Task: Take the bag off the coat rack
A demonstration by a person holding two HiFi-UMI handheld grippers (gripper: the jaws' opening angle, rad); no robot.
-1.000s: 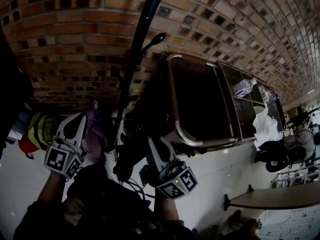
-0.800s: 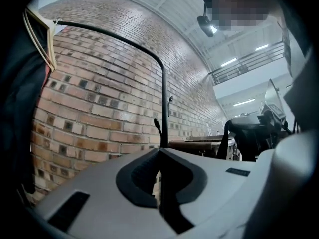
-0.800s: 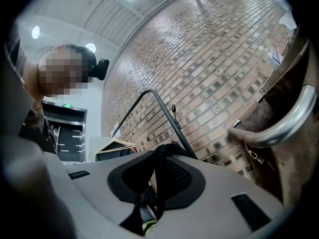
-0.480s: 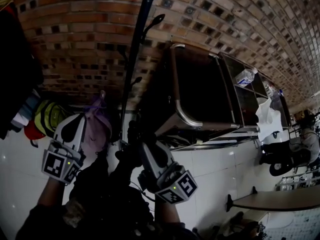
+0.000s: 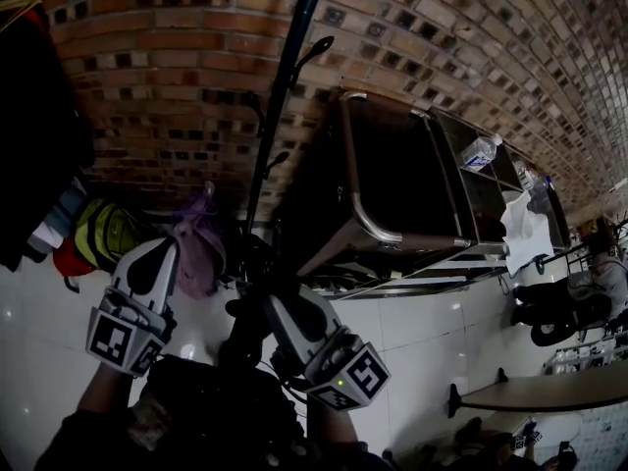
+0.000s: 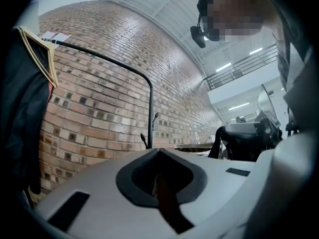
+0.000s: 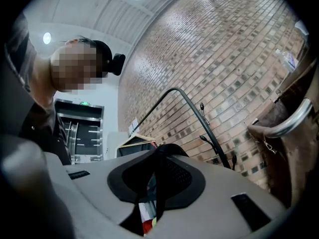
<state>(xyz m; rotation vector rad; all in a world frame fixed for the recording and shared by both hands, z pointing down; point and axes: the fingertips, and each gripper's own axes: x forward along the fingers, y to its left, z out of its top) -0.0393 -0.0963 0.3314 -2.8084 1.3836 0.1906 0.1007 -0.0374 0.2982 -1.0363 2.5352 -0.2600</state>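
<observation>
Large public hall: brick wall point(image 5: 177, 57), white tiled floor point(image 5: 432, 332), high lit ceiling point(image 6: 164, 4)

We log: brick wall point(image 5: 147, 86) rough, matt; coat rack point(image 5: 289, 77) pole smooth black metal; floor point(image 5: 432, 332) tiles glossy white; strap point(image 7: 158, 183) pinched in right gripper point(image 7: 162, 151) matt black cloth; its shell matt plastic.

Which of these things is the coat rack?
Start at the brick wall. In front of it, between the dark clothes on the left and the table on the right, stands the coat rack, a thin black pole. Nothing else there has small curled hooks sticking out of it.
</observation>
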